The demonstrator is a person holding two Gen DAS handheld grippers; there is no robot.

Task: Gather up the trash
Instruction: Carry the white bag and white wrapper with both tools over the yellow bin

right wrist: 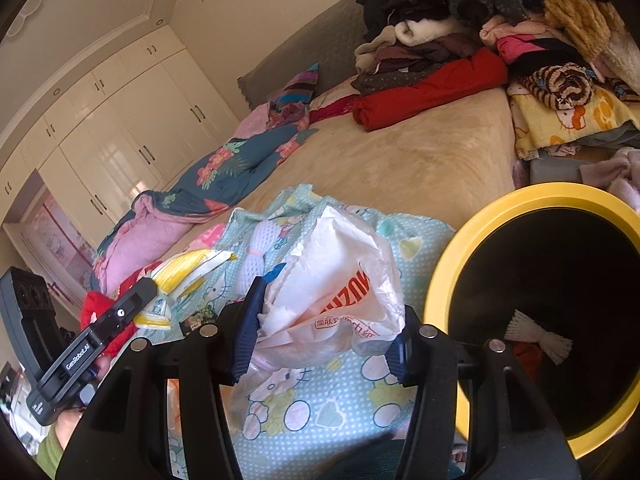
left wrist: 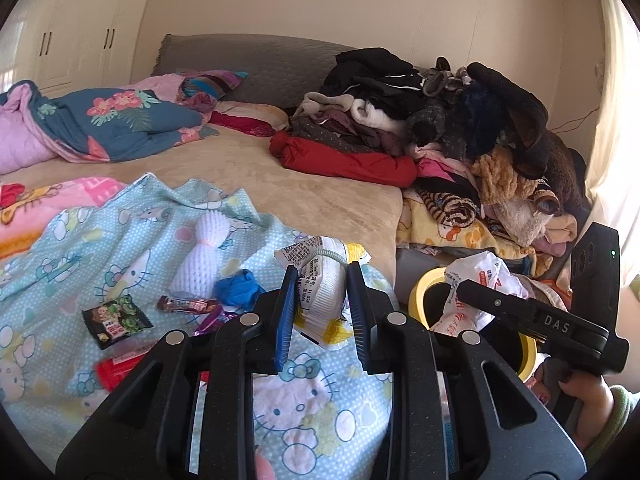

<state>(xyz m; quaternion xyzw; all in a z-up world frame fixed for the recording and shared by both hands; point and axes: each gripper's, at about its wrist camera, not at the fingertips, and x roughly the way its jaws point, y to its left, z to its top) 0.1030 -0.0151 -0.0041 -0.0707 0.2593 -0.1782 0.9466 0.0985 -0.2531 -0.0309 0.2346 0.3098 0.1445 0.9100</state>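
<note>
Crowding wrappers (left wrist: 117, 320) beside bin (right wrist: 448, 276); clothes (left wrist: 420, 112) behind.

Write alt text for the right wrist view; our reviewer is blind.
The right claw grips a crumpled white plastic bag beside a yellow-rimmed black bin, over a Hello Kitty blanket on a cluttered bed.

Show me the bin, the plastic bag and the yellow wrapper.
bin (right wrist: 472, 236): right wrist view, on its yellow rim.
plastic bag (right wrist: 340, 280): right wrist view, on its crumpled white middle.
yellow wrapper (left wrist: 322, 280): left wrist view, on its printed white face.
</note>
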